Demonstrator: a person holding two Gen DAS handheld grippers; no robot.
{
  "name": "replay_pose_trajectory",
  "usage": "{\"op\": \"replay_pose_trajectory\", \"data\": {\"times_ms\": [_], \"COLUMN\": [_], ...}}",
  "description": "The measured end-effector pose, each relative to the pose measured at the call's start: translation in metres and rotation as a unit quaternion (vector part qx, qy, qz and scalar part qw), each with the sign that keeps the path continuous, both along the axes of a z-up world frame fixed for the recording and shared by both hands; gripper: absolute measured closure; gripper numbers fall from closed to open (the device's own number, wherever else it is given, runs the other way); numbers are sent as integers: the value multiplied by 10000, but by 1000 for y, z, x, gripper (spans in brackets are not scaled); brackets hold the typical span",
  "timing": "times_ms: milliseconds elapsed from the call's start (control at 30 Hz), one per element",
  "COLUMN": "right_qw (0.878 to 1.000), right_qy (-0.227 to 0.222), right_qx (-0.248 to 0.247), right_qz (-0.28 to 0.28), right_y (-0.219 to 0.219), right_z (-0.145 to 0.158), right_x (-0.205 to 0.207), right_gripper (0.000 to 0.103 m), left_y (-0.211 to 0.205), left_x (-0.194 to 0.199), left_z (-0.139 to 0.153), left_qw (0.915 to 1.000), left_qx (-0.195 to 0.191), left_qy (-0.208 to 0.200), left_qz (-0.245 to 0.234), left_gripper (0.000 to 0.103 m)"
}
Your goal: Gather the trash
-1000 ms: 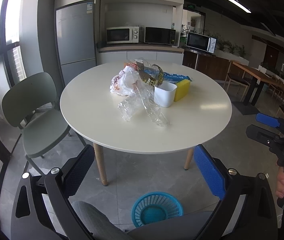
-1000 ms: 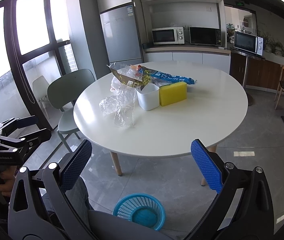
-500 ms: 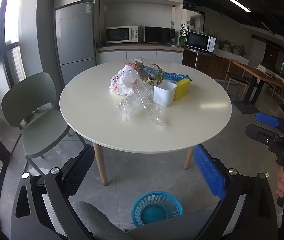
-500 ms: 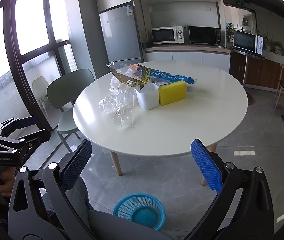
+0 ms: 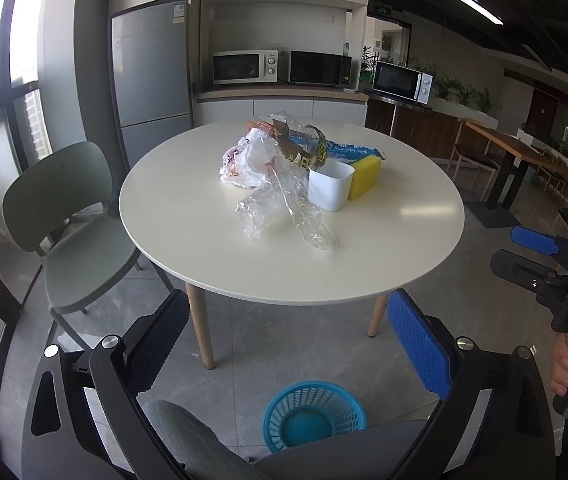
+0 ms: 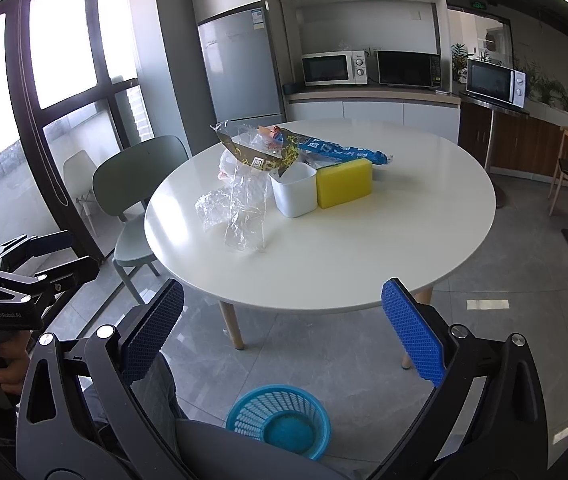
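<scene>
Clear plastic wrap mid-tabletop, 9 o'clock of white cup: light, soft, slippery, likely best pinched at crumpled bunch; left tongs and right tongs wide, empty.

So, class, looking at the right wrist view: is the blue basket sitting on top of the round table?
No, the blue basket stands on the grey floor in front of the round table, below its edge.
</scene>
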State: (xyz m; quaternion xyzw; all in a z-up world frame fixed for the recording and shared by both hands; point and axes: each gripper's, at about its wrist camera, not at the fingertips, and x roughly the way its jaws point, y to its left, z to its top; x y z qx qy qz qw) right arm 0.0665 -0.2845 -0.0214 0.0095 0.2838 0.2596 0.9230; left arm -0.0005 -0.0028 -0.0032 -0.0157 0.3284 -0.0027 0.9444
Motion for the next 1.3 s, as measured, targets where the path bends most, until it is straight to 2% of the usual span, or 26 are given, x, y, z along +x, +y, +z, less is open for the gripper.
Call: {"op": "replay_pose_trajectory", "data": {"times_ms": [833,1300], "right_qw": [10000,9998], "right_qy": [68,24], "right_qx": [-16,186], "right_qz": [-11,25], "right_y": [-2,-6], "right_z": [-7,-20], "right_x": [3,11], "right_gripper": [8,8], "left_y": [0,6], "left_x": [0,22], "left_z": [-1,-22], "left_qw": [10000,9997], "left_qx": [-4,-72], "left_qy": [89,243], "left_qz": [-12,-66], "left_gripper": [6,6]}}
